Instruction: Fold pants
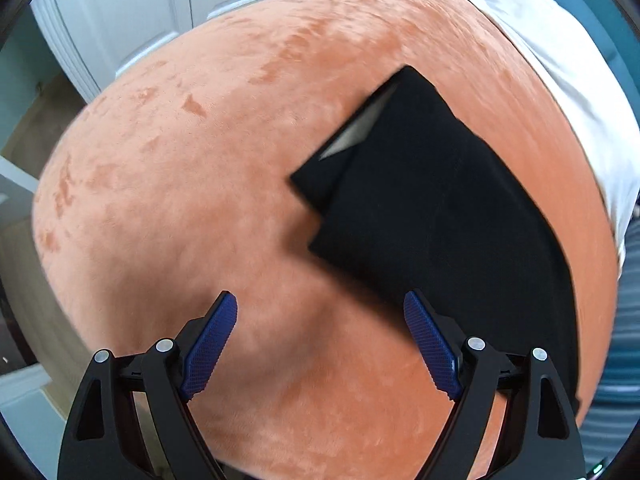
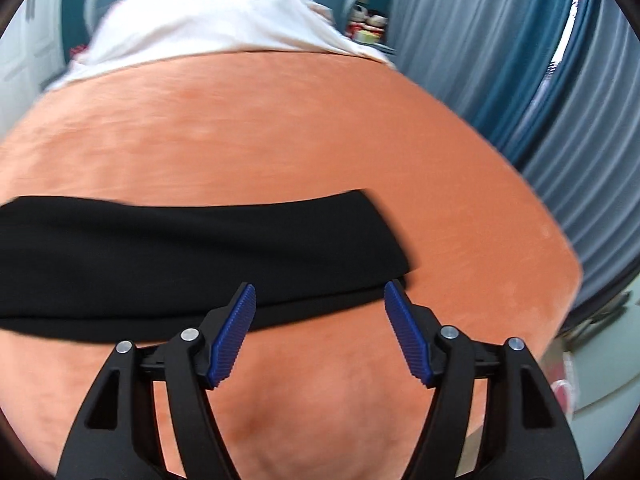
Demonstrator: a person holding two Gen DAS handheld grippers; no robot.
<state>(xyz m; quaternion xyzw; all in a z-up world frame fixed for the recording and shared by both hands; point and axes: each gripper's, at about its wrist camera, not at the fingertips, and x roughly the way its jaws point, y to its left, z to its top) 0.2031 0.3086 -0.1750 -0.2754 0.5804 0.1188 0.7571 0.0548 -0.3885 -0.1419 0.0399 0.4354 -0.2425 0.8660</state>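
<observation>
Black pants (image 1: 440, 208) lie folded in layers on an orange blanket (image 1: 200, 152), with a pale inner label showing at the far end. My left gripper (image 1: 320, 304) hangs open above the blanket by the pants' near corner, nothing between its blue pads (image 1: 212, 344). In the right wrist view the pants (image 2: 180, 248) stretch as a long black band from the left edge to the middle. My right gripper (image 2: 320, 296) is open just above the band's right end, and its pads (image 2: 404, 332) do not press the cloth.
The orange blanket (image 2: 280, 128) covers a bed. A white pillow or sheet (image 2: 216, 16) lies at its far end. Blue-grey curtains (image 2: 500, 60) hang on the right. White doors (image 1: 132, 12) and floor show beyond the bed's left side.
</observation>
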